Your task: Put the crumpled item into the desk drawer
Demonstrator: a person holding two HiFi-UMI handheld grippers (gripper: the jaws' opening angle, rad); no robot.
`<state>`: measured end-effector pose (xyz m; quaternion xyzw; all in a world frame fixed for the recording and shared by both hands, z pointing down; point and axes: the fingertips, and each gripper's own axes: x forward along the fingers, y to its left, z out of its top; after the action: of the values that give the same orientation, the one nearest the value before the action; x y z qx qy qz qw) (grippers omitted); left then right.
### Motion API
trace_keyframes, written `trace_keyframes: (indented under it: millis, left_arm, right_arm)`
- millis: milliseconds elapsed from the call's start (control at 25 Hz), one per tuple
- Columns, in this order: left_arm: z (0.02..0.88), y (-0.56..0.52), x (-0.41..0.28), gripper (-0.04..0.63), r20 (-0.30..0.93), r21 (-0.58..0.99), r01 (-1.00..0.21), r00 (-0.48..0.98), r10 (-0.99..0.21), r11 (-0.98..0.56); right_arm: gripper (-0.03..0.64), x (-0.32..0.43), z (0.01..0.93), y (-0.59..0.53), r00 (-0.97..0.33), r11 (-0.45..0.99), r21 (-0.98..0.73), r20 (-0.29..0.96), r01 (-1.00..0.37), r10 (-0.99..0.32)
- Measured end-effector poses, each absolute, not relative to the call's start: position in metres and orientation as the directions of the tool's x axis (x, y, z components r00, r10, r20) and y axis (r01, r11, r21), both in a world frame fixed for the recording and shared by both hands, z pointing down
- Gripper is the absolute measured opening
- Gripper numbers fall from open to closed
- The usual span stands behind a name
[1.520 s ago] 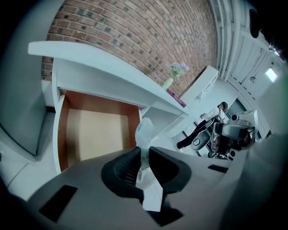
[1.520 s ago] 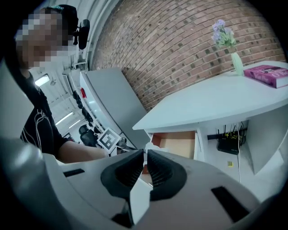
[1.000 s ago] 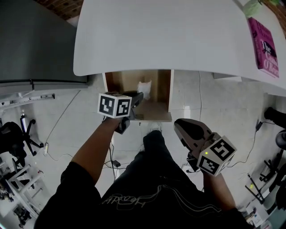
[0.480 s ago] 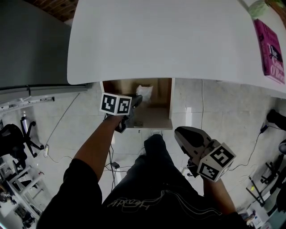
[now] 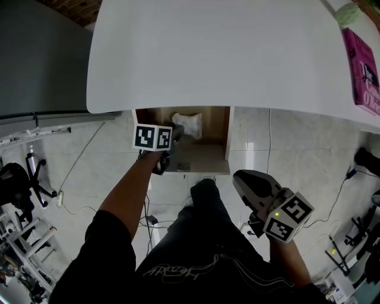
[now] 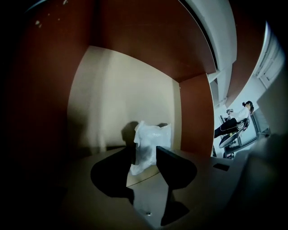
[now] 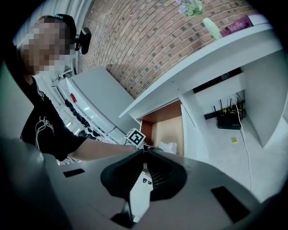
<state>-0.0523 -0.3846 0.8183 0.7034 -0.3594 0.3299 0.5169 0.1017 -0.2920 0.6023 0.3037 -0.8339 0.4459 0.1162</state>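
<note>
The crumpled item [image 5: 189,123], a wad of white plastic, lies inside the open wooden drawer [image 5: 202,159] under the white desk [image 5: 237,53]. My left gripper [image 5: 176,132] reaches into the drawer from the left. In the left gripper view its jaws are opening, and the crumpled item [image 6: 150,143] stands on the drawer floor between and just past the tips of the left gripper [image 6: 145,155], near the back wall. My right gripper [image 5: 240,178] hangs low at the right, shut and empty. In its own view, beyond the right gripper [image 7: 144,151], the drawer [image 7: 167,128] shows.
A pink book [image 5: 365,68] and a green vase [image 5: 349,13] sit at the desk's right end. A grey cabinet [image 5: 41,59] stands left of the drawer. The person's legs [image 5: 202,208] are right below it. A router [image 7: 229,121] sits under the desk's right bay.
The left gripper's jaws have parted around the crumpled item inside the drawer, and the item now sits looser and wider. The right gripper has hardly moved.
</note>
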Motion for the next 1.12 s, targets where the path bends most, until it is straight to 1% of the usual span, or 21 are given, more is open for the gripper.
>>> trace_keyframes:
  millis: [120,200,400,560,600,720,800,880,1120]
  left_arm:
    - [0.820,-0.389,-0.053,0.256,0.840,0.480,-0.857,0.511,-0.183,-0.186]
    - [0.816,-0.392,-0.055,0.288,0.835,0.482,-0.861,0.508,-0.212,-0.163]
    - [0.780,-0.398,-0.047,0.299,0.785,0.540,-0.831,0.555,-0.276,-0.136]
    - [0.721,-0.389,-0.034,0.298,0.730,0.580,-0.790,0.613,-0.303,-0.199]
    - [0.705,-0.383,-0.032,0.292,0.720,0.584,-0.782,0.623,-0.305,-0.220]
    - [0.652,-0.358,-0.027,0.239,0.697,0.584,-0.762,0.648,-0.308,-0.281]
    - [0.612,-0.342,-0.026,0.202,0.671,0.587,-0.747,0.665,-0.328,-0.313]
    - [0.568,-0.326,-0.028,0.180,0.638,0.588,-0.733,0.680,-0.361,-0.340]
    - [0.424,-0.280,-0.024,0.097,0.479,0.571,-0.661,0.749,-0.458,-0.486]
  right_arm:
    - [0.055,0.106,0.602,-0.296,-0.785,0.415,-0.672,0.461,-0.613,-0.413]
    - [0.055,0.105,0.599,-0.297,-0.784,0.414,-0.673,0.455,-0.613,-0.421]
    - [0.055,0.104,0.582,-0.297,-0.785,0.434,-0.663,0.433,-0.610,-0.443]
    - [0.055,0.101,0.549,-0.293,-0.787,0.462,-0.647,0.401,-0.606,-0.469]
    - [0.055,0.100,0.539,-0.291,-0.788,0.466,-0.647,0.392,-0.603,-0.475]
    - [0.055,0.098,0.507,-0.278,-0.792,0.479,-0.645,0.369,-0.595,-0.486]
    - [0.054,0.097,0.483,-0.269,-0.794,0.502,-0.629,0.356,-0.594,-0.493]
    - [0.055,0.093,0.456,-0.260,-0.796,0.530,-0.608,0.338,-0.591,-0.502]
    - [0.055,0.085,0.371,-0.236,-0.806,0.630,-0.514,0.265,-0.582,-0.529]
